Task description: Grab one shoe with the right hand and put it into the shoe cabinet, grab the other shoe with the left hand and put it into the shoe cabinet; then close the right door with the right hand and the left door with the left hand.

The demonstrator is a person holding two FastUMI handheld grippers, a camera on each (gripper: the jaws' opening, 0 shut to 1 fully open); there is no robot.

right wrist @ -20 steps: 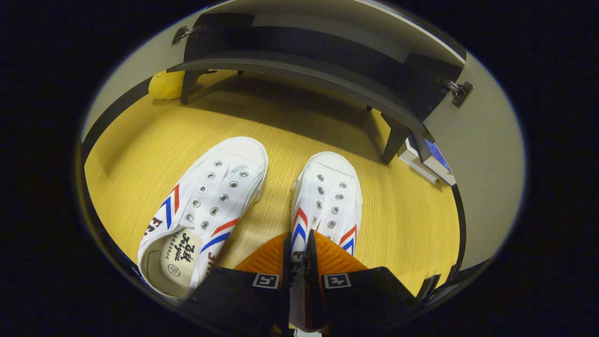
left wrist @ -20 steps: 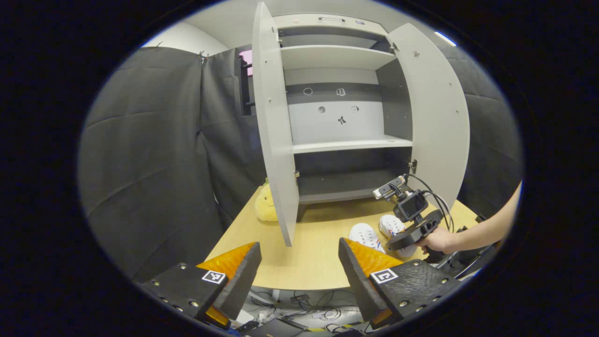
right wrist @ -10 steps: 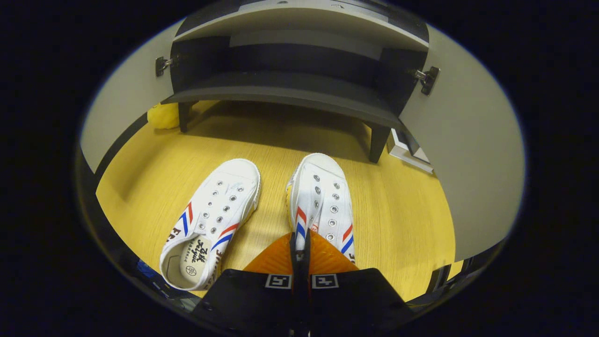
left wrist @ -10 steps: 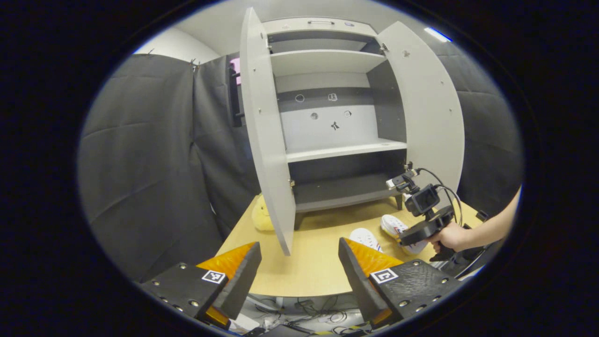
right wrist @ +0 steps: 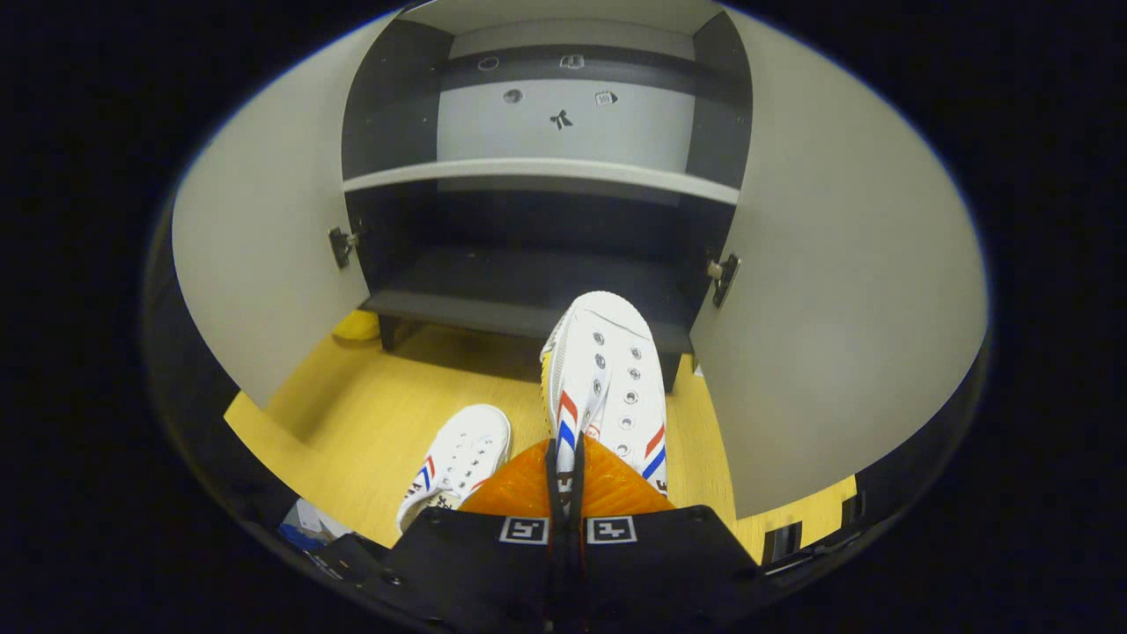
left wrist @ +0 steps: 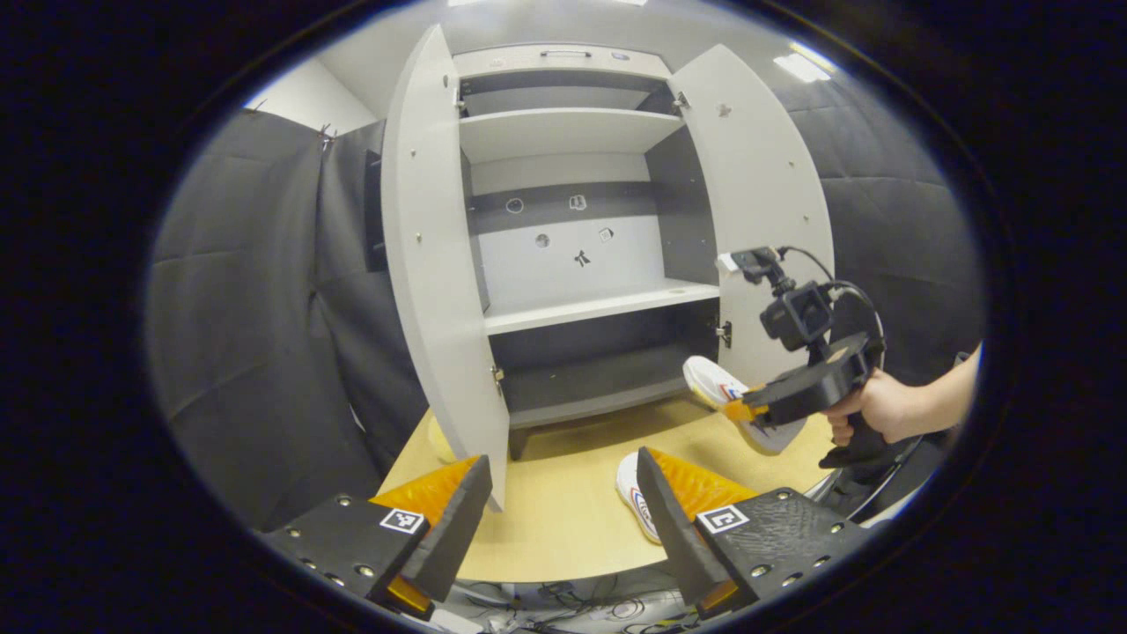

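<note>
While pinched by its heel, shoe (right wrist: 603, 379) points toe-first toward cabinet (right wrist: 528, 291).

Canvas shoe (right wrist: 606, 374) – matt cabinet doors (right wrist: 845, 291) – wood-grain table (right wrist: 370, 423).

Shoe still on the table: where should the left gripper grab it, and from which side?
The remaining shoe lies upright on the table, toe toward the shoe cabinet. Probably best: left gripper comes from above at the heel end and pinches one sidewall at the opening.
</note>
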